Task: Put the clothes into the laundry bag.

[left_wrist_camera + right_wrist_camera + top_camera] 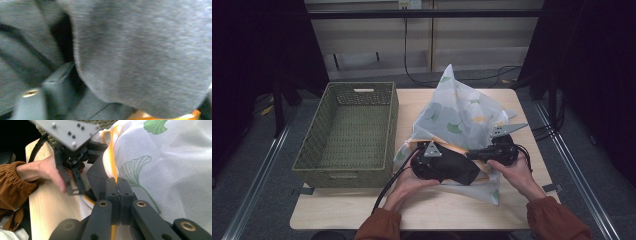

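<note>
I have my right gripper [117, 185] pinching the orange-trimmed rim of the sheer white mesh bag printed with green leaves [462, 117], jaws pressed together on it. The dark grey cloth garment [452, 167] sits at the bag's mouth on the table, seemingly only partly in. Whether my left gripper [432, 160] grips anything, I cannot tell. The green woven basket [347, 131] stands empty beside the bag
</note>
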